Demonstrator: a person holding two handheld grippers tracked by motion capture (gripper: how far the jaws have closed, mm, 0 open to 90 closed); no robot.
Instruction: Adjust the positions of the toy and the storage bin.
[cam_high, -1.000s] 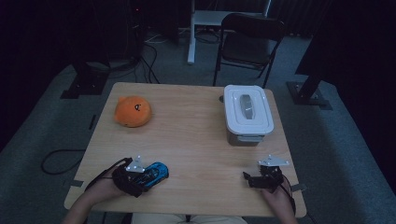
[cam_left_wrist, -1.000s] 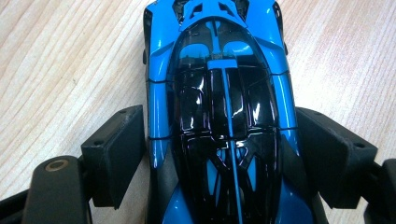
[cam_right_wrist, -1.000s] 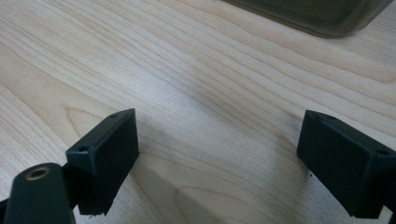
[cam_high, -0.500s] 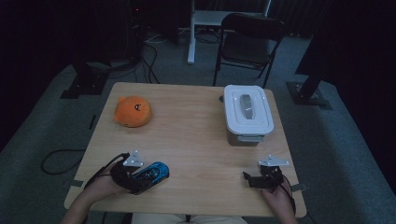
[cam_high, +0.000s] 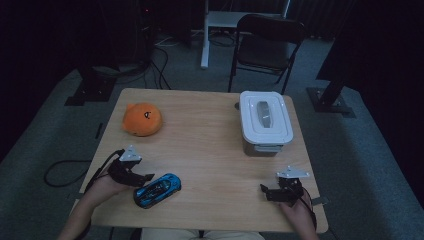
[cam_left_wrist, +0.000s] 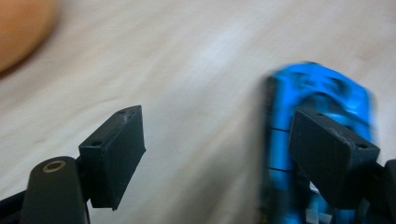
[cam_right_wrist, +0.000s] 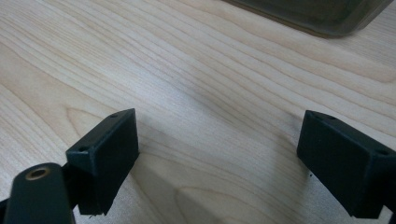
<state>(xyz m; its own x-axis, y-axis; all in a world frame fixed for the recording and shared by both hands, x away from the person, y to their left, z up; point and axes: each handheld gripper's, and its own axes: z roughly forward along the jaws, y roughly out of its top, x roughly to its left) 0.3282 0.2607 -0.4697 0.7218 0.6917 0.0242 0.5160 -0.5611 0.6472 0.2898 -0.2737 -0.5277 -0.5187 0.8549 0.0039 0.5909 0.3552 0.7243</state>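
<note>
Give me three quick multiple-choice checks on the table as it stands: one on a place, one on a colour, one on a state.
1. Where is the toy car?
A. on the table beside the left gripper
B. inside the box
C. on the chair

2. What colour is the plush toy?
A. green
B. orange
C. white

3. How is the storage box?
A. lid off
B. tipped over
C. lid on, upright

Answers:
1 A, the car lies on the wood next to the open jaws.
2 B, it shows orange in the high view.
3 C, the white lid sits on top.
</note>
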